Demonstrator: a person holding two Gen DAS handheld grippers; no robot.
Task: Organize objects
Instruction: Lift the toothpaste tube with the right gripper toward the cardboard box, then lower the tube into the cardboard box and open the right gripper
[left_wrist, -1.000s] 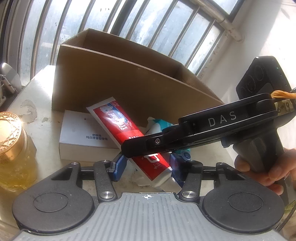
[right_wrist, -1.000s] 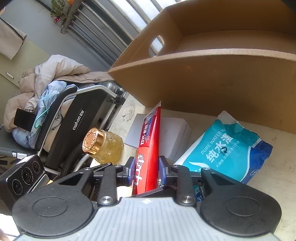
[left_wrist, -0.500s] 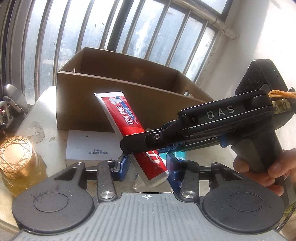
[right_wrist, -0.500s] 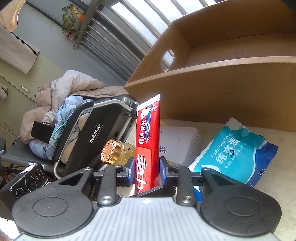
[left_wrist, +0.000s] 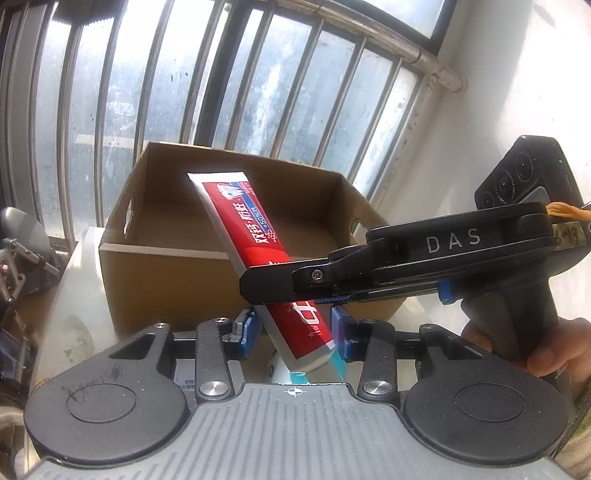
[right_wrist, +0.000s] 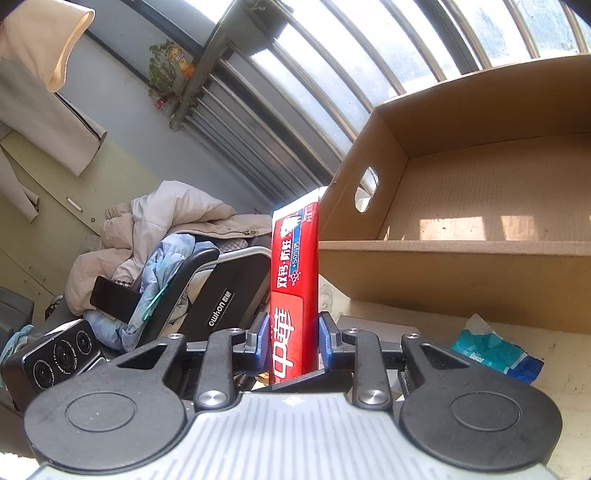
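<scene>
Two handheld grippers clamp one red-and-white toothpaste tube (left_wrist: 258, 240), raised in front of the open brown cardboard box (left_wrist: 177, 280). Left gripper (left_wrist: 293, 334): blue pads closed on the tube's lower end. Right gripper (right_wrist: 291, 341): jaws closed on the tube's red body, crimped end upward. Teal wet-wipe packet (right_wrist: 495, 350) lies on the pale tabletop (right_wrist: 565, 369) beside the box.

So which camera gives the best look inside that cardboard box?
The right wrist view: the cardboard box shows its bare floor, walls and handle hole. In the left wrist view the toothpaste tube crosses the box, hiding part of the inside.
</scene>
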